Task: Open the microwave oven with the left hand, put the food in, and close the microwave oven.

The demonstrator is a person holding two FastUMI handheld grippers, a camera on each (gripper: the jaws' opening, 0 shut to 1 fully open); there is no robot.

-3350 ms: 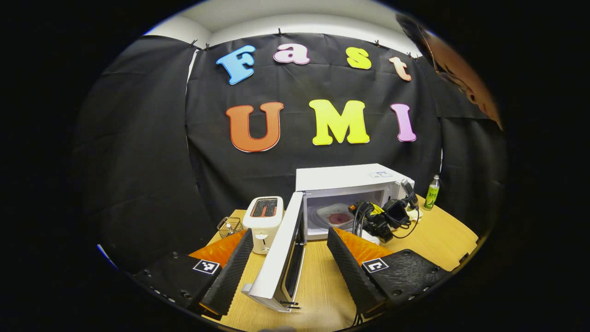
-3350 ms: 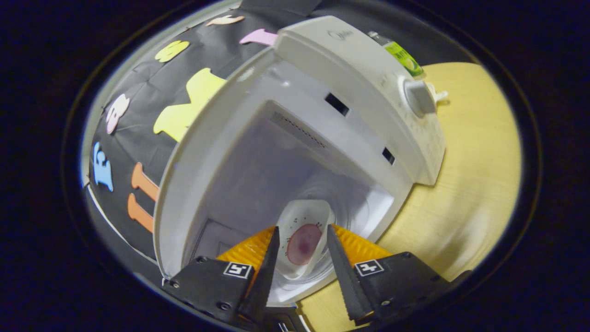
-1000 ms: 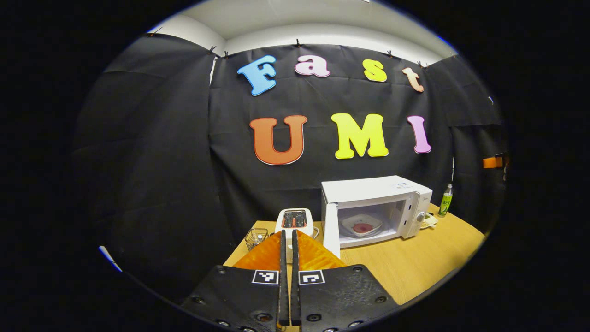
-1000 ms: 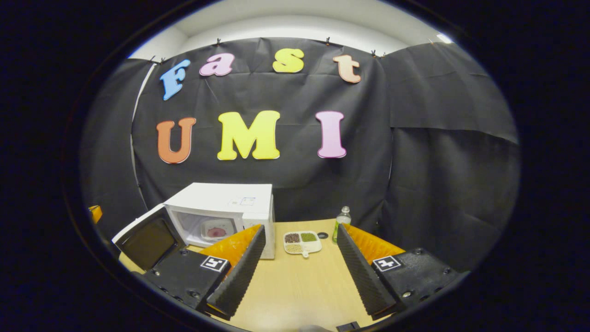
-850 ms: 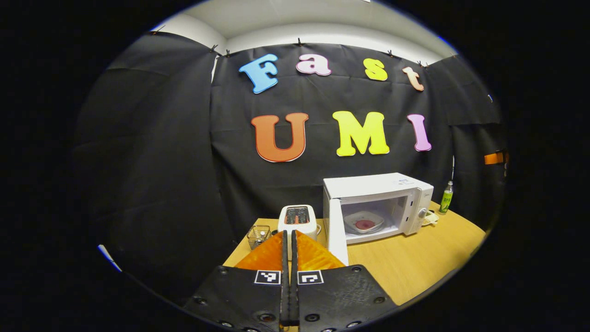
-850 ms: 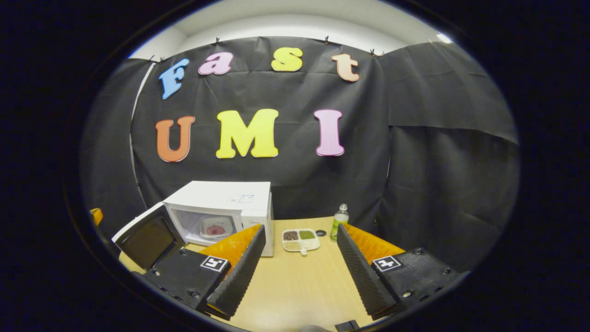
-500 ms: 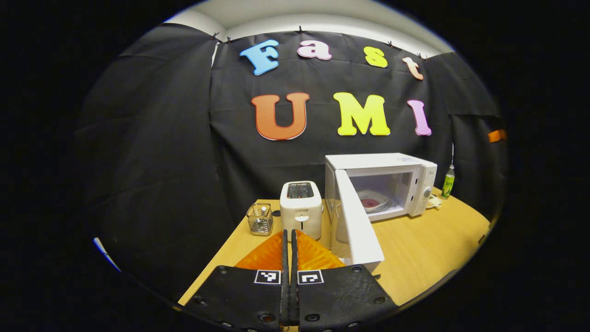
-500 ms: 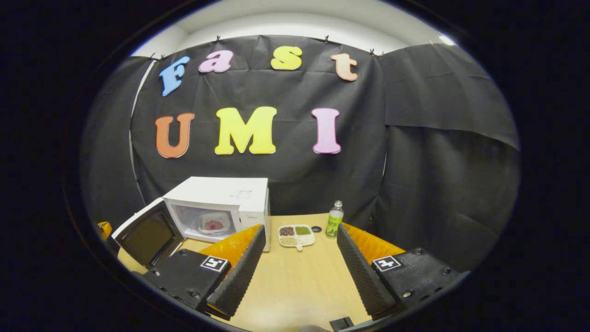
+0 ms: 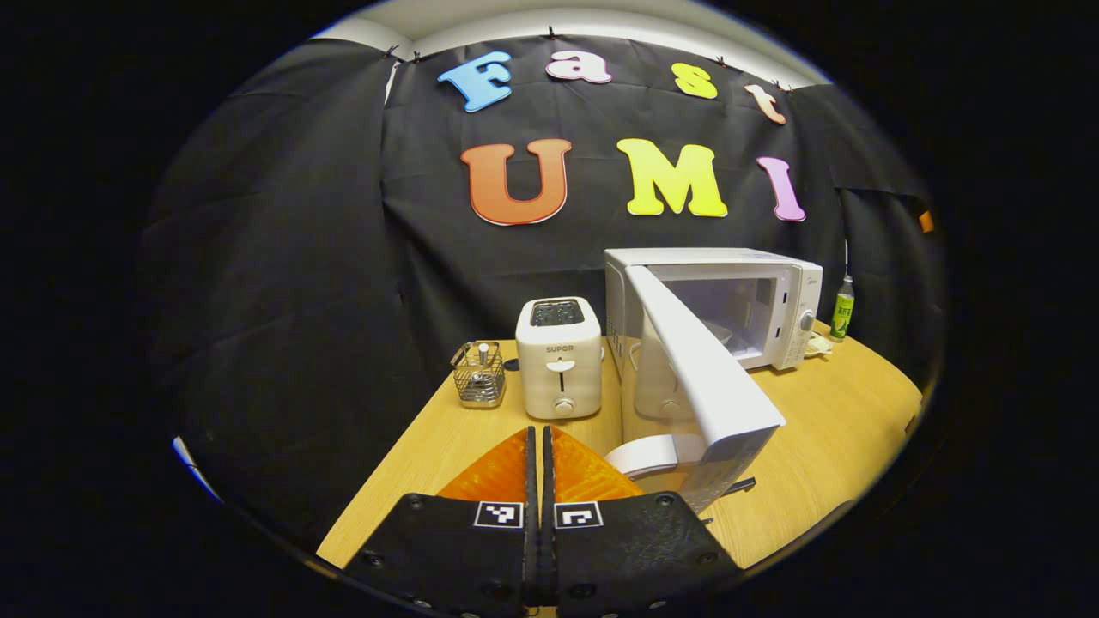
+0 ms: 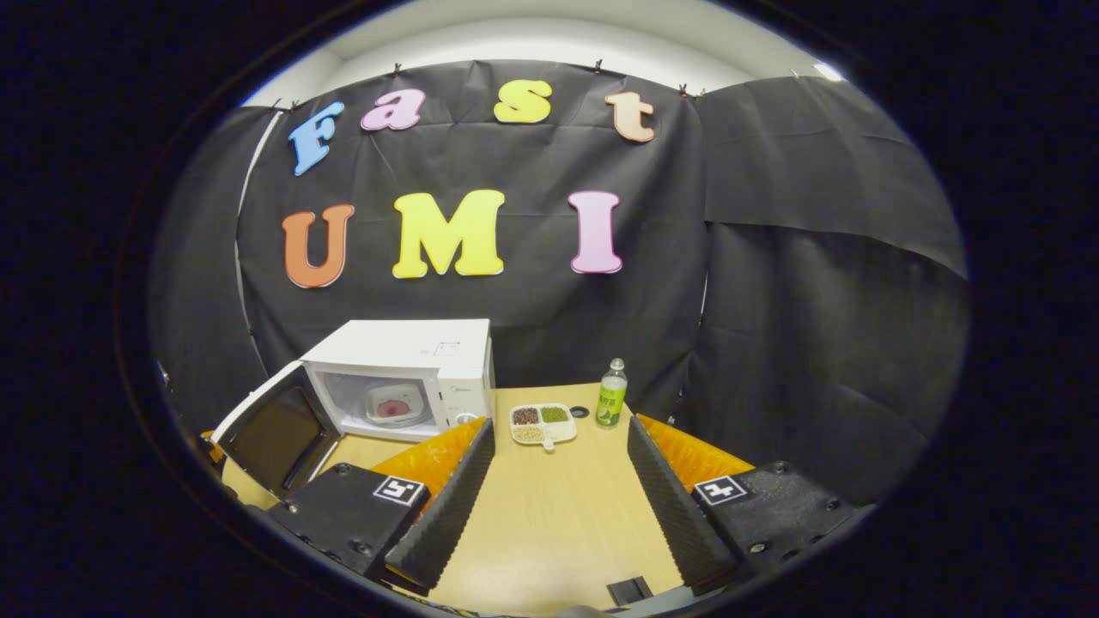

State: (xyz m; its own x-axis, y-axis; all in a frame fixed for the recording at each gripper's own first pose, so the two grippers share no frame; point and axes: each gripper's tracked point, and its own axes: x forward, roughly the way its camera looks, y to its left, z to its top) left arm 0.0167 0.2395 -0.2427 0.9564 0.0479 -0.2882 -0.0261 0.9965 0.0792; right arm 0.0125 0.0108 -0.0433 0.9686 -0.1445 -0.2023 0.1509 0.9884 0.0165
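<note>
The food [image 10: 391, 409] sits inside the microwave [image 10: 403, 378]; its door [image 9: 700, 378] is half open. Left gripper [image 9: 539, 455] clenched, empty; right gripper [image 10: 549, 481] released. A glancing push could slide the microwave.

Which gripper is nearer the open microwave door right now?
Left. The left gripper, jaws shut, sits just beside the free edge of the microwave door. The right gripper, jaws open, is farther back over the table, with the door off to its left.
</note>
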